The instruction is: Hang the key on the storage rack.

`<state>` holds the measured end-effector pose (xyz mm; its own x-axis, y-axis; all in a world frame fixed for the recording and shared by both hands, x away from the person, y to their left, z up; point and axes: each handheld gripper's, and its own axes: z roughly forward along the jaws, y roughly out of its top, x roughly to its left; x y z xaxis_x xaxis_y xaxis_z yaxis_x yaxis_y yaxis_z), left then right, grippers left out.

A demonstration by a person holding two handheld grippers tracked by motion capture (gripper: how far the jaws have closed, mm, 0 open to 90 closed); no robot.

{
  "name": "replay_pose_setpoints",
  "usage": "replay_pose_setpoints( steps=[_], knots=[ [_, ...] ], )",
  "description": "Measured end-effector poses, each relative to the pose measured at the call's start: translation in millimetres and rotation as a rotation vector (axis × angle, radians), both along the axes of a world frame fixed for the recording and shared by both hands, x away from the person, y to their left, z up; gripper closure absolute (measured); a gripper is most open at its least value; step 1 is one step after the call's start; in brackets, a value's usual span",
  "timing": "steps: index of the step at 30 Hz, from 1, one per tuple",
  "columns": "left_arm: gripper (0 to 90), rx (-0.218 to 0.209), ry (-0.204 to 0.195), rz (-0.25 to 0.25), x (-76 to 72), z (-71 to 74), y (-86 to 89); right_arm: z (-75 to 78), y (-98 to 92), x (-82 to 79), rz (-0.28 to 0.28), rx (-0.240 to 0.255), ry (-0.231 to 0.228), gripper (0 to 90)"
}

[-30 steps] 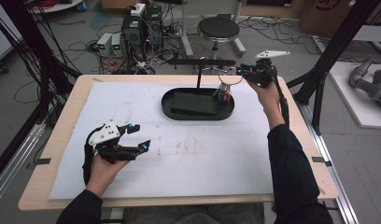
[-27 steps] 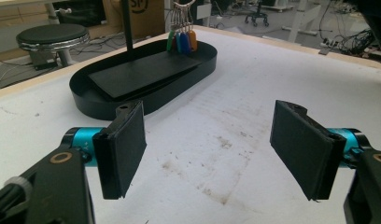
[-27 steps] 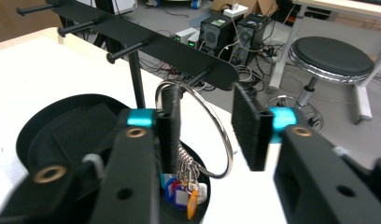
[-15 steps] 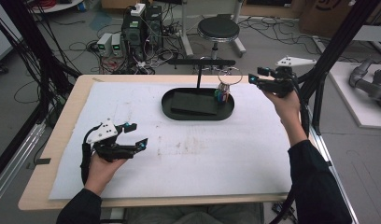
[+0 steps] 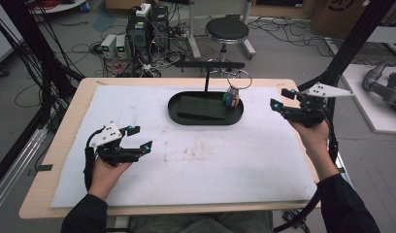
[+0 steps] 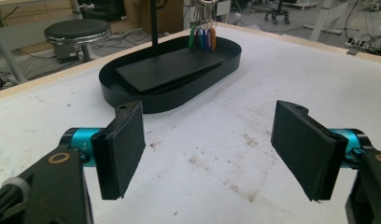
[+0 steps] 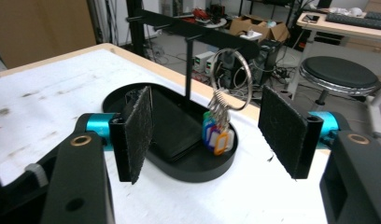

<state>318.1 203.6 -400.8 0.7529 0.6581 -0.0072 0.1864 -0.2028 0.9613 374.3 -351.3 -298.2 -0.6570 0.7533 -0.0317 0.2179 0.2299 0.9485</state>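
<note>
Back comes the right gripper [image 5: 283, 100], pulled away from the key ring [image 5: 239, 79] it was up against a second ago and out now over the right edge of the table [image 5: 50, 145], well apart from the stand. Its jaws have just been opening, and in the right gripper view they stand wide with nothing between the pads; the ring and its keys sit framed in the gap farther off, untouched. That big metal ring hangs from a peg of the crossbar [image 5: 210, 64] on the black stand, whose post [image 5: 206, 80] rises out of the oval black tray [image 5: 186, 116]. Below the ring dangles a bunch of coloured key tags [image 7: 217, 133], blue, white, orange and green among them, hanging just over the right end of the tray. A flat black slab [image 5: 202, 108] lies inside the tray, tilted a touch, as the left gripper view shows. Over on the near left, the left gripper [image 5: 140, 137] has not budged: it sits low over the white mat [image 5: 210, 160] in the person's hand, jaws spread wide and empty, pointing across toward the tray. From its own camera the tray is straight ahead, tags at the far end. Behind the table, a round black stool [image 5: 227, 30] stands on the floor among cables.
</note>
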Motion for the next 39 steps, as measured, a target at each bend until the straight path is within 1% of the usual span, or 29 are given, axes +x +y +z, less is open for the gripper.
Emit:
replay_pose_setpoints(
  steps=[2,4,8,10,13,15,18,19,21,23,26,30,34,35,36,37,39],
  knots=[
    [25.9,0.006,0.000,-0.002,0.9,0.3,-2.8,-6.0,-2.0,-9.5,0.002,0.009,-0.001,34.4],
    [25.9,0.021,-0.002,-0.007,1.3,0.7,-6.1,-12.1,-3.7,-18.2,0.001,0.018,-0.008,34.3],
    [25.9,0.027,-0.009,-0.010,0.7,2.0,-10.6,-30.2,-5.1,-34.7,0.013,0.054,-0.012,32.1],
    [25.9,0.029,-0.009,-0.011,1.4,2.1,-12.0,-40.3,-4.0,-40.9,0.017,0.058,-0.005,31.2],
    [25.9,0.032,-0.007,-0.007,3.2,1.2,-14.3,-52.8,-2.4,-45.9,0.019,0.055,-0.004,30.6],
    [25.9,0.031,-0.002,-0.010,4.7,0.6,-16.2,-62.0,-1.5,-49.3,0.016,0.064,0.000,30.3],
    [25.9,0.034,-0.001,-0.019,6.8,-0.2,-19.2,-70.1,-0.1,-50.6,0.015,0.040,0.014,29.7],
    [25.9,0.036,0.000,-0.022,7.0,-0.6,-21.0,-71.0,-0.1,-51.2,0.012,0.039,0.014,29.5],
    [25.9,0.043,-0.001,-0.027,7.2,-0.9,-22.7,-73.1,-1.4,-52.4,0.017,0.054,0.015,29.1],
    [25.9,0.049,-0.001,-0.032,7.6,-1.3,-23.3,-74.6,-2.3,-52.9,0.008,0.047,0.016,28.4],
    [25.9,0.040,0.001,-0.029,7.6,-1.4,-22.9,-77.5,-2.2,-52.5,0.004,0.047,0.024,27.7],
    [25.9,0.036,-0.002,-0.030,6.9,-1.5,-20.9,-78.9,0.5,-52.6,0.006,0.038,0.018,27.6],
    [25.9,0.026,0.003,-0.026,6.9,-2.6,-16.2,-78.8,2.5,-50.3,0.006,0.035,0.013,26.6],
    [25.8,0.028,0.003,-0.023,6.8,-2.9,-14.9,-79.0,2.8,-49.9,0.004,0.035,0.016,26.1],
    [25.9,0.021,0.005,-0.019,6.2,-3.4,-14.6,-79.3,3.4,-49.9,0.001,0.035,0.023,26.0],
    [25.8,0.028,0.002,-0.018,5.7,-3.1,-13.3,-79.6,3.3,-50.0,-0.001,0.030,0.021,25.8],
    [25.8,0.026,-0.002,-0.017,4.4,-2.2,-12.5,-80.2,3.5,-50.7,-0.004,0.029,0.014,25.7]
  ],
)
